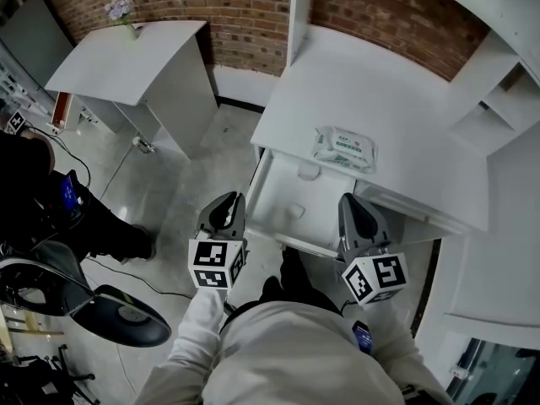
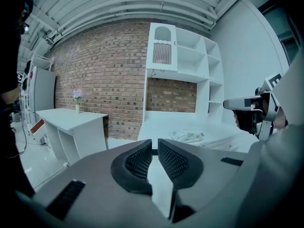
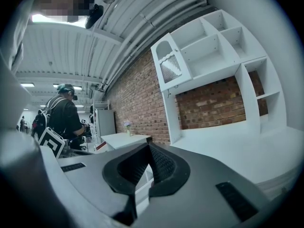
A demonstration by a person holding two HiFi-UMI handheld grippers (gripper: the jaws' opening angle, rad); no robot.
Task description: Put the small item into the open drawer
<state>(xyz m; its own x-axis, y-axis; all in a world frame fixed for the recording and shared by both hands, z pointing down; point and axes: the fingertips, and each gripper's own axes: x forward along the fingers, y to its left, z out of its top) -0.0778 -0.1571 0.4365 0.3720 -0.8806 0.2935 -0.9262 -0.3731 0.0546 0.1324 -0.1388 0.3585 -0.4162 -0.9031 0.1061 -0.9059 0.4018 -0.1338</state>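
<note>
The white desk (image 1: 405, 108) has its drawer (image 1: 274, 194) pulled open toward me. A small pale item (image 1: 295, 212) lies on the drawer's floor. My left gripper (image 1: 232, 197) hovers at the drawer's left front corner; its jaws (image 2: 155, 143) stand a narrow slit apart with nothing between them. My right gripper (image 1: 351, 199) is held over the drawer's right front corner, and its jaws (image 3: 149, 146) are shut and empty. A pack of wipes (image 1: 344, 148) rests on the desk top just behind the drawer, and the pack of wipes (image 2: 187, 136) also shows in the left gripper view.
A second white table (image 1: 126, 62) with a small flower vase (image 1: 121, 11) stands to the left against the brick wall. White shelves (image 1: 498, 91) rise at the desk's right. A black chair base (image 1: 118, 315) and a person (image 1: 34, 192) are at the left.
</note>
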